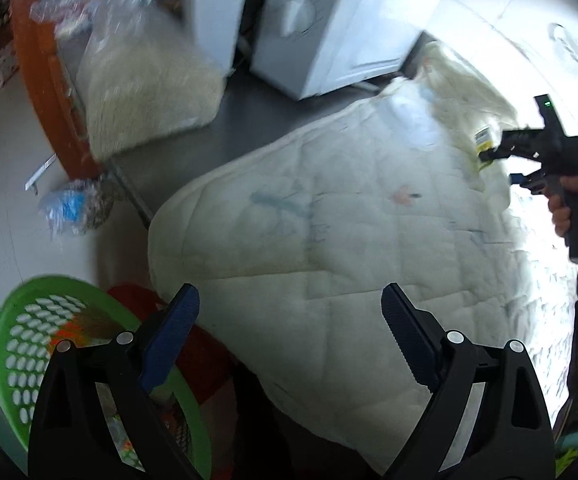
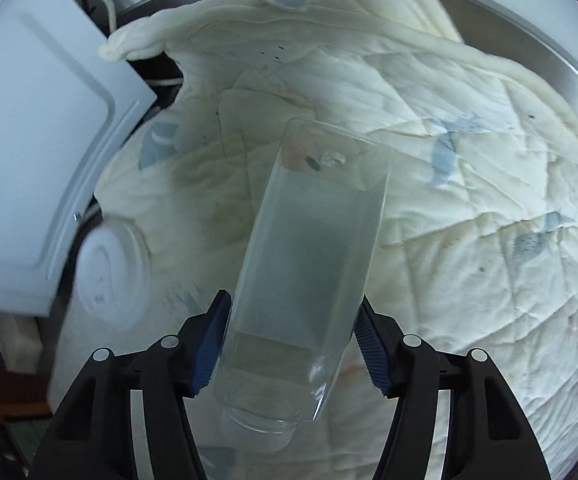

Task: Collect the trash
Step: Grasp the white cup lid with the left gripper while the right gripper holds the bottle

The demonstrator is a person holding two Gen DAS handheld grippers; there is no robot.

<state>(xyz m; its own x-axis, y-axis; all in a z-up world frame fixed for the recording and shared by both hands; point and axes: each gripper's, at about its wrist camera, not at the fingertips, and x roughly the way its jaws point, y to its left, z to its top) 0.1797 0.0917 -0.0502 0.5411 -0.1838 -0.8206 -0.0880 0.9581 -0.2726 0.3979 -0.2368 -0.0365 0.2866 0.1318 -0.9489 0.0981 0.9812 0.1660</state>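
Below, at lower left: green perforated basket (image 1: 29,344), contents blurred. Right gripper (image 2: 291,340), steeply down-tilted over the quilted white pad (image 2: 469,240), pads clamped on a clear plastic bottle (image 2: 309,248), neck nearest the camera; yellow label print unreadable. Left gripper (image 1: 289,344) spread wide, empty, above the pad's near edge.

Cream quilted mat (image 1: 329,216) on grey floor (image 1: 249,116), white appliance (image 1: 341,20) behind, bright light at right
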